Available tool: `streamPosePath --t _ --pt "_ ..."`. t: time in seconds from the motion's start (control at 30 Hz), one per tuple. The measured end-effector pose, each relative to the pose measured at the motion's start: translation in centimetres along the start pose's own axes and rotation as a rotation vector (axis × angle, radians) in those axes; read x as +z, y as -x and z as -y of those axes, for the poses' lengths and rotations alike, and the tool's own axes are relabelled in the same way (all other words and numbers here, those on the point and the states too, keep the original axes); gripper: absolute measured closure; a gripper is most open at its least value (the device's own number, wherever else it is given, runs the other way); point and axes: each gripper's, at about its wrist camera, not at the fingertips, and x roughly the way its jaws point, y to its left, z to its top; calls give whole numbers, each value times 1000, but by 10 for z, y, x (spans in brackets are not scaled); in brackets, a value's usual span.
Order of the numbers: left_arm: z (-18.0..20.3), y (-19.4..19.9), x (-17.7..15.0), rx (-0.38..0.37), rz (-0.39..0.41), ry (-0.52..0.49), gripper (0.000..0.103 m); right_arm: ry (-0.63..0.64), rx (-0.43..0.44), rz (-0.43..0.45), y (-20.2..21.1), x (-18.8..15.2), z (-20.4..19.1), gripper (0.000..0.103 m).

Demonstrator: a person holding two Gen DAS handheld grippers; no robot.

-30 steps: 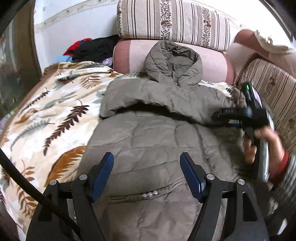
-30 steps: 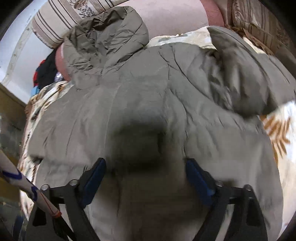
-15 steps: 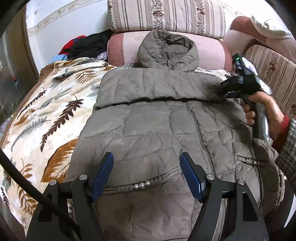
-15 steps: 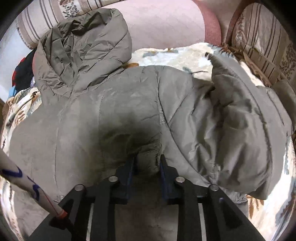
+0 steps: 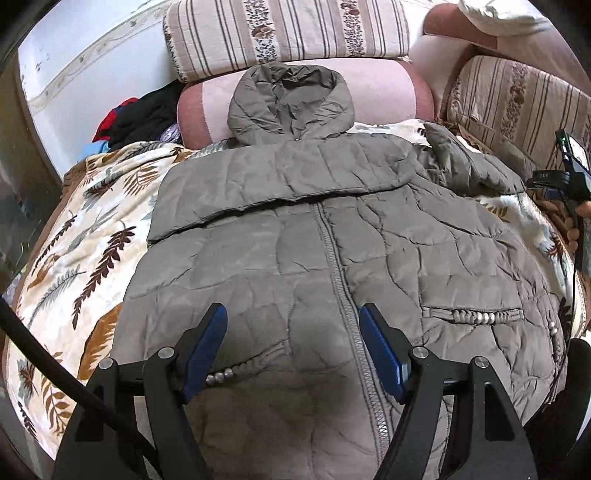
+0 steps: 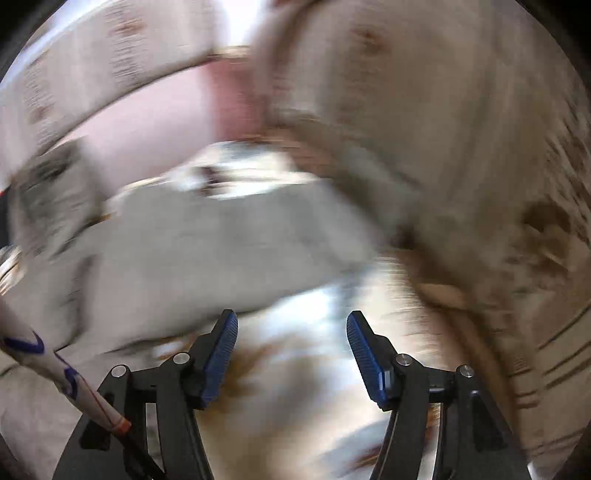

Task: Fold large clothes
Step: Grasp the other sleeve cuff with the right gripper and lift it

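Note:
A grey-olive hooded puffer jacket lies front up on the leaf-print blanket. Its hood rests against a pink bolster. One sleeve is folded across the chest; the other sleeve lies out to the right. My left gripper hovers open over the lower front, beside the zipper, with nothing gripped. In the blurred right wrist view my right gripper has its jaws opening with nothing between them, over the blanket just right of the sleeve.
Striped sofa cushions line the back and the right side. A pile of dark and red clothes sits in the back left corner. A hand holds the right gripper's tool at the far right edge.
Half a second ago the right gripper was shut on a pinch of jacket fabric; it has let go and swung fast to the right. The left gripper slid right across the jacket, still open.

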Motion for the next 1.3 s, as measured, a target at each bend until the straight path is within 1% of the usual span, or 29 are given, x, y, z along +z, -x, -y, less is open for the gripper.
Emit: streamPosePath --t 0.07,0.13,0.2,0.23,0.3,0.43,0.47,0.5,0.53,0.57,0.6,0.63,0.7,0.73,0.83,0.97,1.13,1.3 --pt "5 -1 0 20 -6 -15 30 -15 -40 -11 -18 11 20 31" --pt "9 -3 1 41 -18 -31 30 -56 -68 -17 -40 25 36 30" --pt "11 -6 2 56 -36 -37 30 -105 -54 -19 -56 36 47 30" --pt "11 -8 3 56 -49 -32 30 -134 -31 -27 -65 43 50 30" --pt "11 -12 5 55 -67 -16 30 -165 1 -32 -77 51 49 30" --pt "12 -16 7 59 -94 -6 30 -139 -24 -38 -102 66 33 30" --pt "12 -16 7 60 -95 -8 30 -139 -15 -43 -106 67 31 42" --pt "12 -17 7 61 -95 -12 30 -139 -11 -50 -107 67 30 63" --pt "12 -17 7 60 -95 -13 30 -139 -23 -52 -106 69 30 73" --pt "12 -17 7 58 -95 -14 30 -139 -14 -43 -101 71 30 85" --pt "12 -17 6 51 -92 -12 30 -139 4 -30 -94 72 33 89" --pt "12 -17 6 45 -91 -10 30 -136 10 -7 -82 76 36 90" --pt "11 -17 5 36 -90 -9 30 -122 -10 44 -60 81 41 91" --pt "10 -15 3 26 -87 -7 30 -121 -23 80 -43 86 46 91" --pt "7 -10 0 11 -70 4 30 -151 -36 151 -3 101 61 92" --pt "-5 -1 -6 -11 -44 42 30 -173 -40 197 37 116 72 93" --pt "-20 8 -15 -23 -22 83 30 -144 -47 215 68 121 58 93" --pt "-29 20 -22 -12 24 90 30 -111 -6 240 98 120 23 93"
